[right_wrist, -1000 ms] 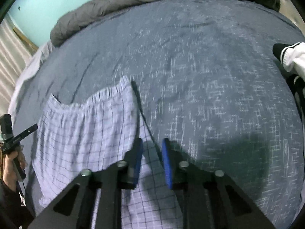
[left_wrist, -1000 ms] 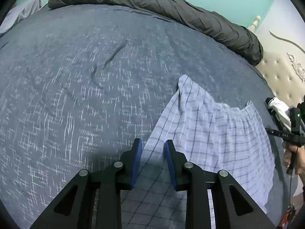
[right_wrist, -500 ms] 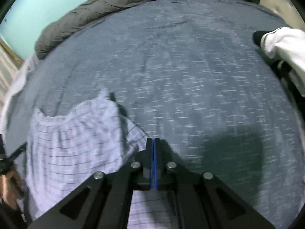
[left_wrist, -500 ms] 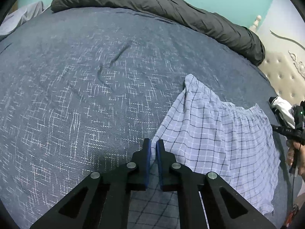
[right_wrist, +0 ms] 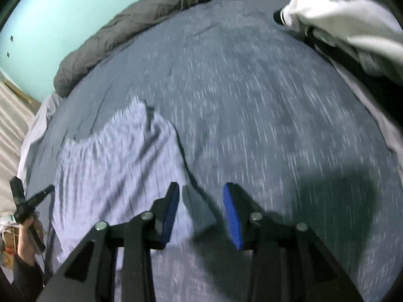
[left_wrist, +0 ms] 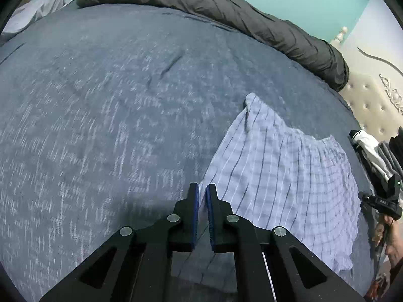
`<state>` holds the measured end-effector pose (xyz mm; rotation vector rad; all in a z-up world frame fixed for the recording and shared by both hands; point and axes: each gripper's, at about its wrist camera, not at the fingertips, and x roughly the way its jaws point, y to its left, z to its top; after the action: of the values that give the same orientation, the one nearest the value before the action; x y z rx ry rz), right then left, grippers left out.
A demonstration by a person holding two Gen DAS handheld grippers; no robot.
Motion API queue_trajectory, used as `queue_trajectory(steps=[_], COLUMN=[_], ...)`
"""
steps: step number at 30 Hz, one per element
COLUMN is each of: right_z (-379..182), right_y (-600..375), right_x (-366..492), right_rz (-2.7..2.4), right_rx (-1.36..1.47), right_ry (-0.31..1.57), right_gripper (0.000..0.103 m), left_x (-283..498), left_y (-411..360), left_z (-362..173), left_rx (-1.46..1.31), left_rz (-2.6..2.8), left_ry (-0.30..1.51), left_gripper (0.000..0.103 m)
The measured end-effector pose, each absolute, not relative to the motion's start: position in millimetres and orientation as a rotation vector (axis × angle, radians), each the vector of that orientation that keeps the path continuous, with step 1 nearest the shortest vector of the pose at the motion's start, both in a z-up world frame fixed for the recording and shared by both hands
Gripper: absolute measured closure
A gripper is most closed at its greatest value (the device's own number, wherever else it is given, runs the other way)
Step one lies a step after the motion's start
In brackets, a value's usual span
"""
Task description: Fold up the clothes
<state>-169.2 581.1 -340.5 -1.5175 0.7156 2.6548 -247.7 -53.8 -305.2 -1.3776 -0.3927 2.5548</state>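
Observation:
Pale blue checked shorts lie flat on the dark blue bedspread, waistband toward the far side. My left gripper is at their left edge, its jaws nearly together with the cloth's edge pinched between the blue pads. In the right wrist view the shorts lie left of centre. My right gripper is over their right edge with its jaws opening. A fold of cloth lies between the pads and they do not press on it.
A rolled dark grey duvet runs along the bed's far side. A white and black garment lies at the right, near a tufted headboard. A hand holds the other gripper's handle.
My left gripper went from open to shut on the shorts' left edge. My right gripper closed fully, then opened again, and it moved sideways toward the white garment.

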Motion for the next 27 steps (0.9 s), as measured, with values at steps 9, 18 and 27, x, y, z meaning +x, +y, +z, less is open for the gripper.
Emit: queue_trajectory(steps=[9,18,27], right_z=[-334,-337,-313], right_y=[599,603,592], right_x=[-154,-152,-145], right_rz=[2.593,2.54,2.485], right_rx=[-1.449,-1.439,-1.344], right_ry=[0.78,0.781,0.66], right_gripper=[0.101,0.101,0.089], left_x=[-217,-214,-210], left_y=[-83,-96,-104], left_z=[-319,-323,-322], left_rx=[-1.397,-1.404,-1.396], left_rz=[2.533,2.53,2.539], left_ry=[-0.443,-0.509,-0.553], left_gripper=[0.102,0.102,0.1])
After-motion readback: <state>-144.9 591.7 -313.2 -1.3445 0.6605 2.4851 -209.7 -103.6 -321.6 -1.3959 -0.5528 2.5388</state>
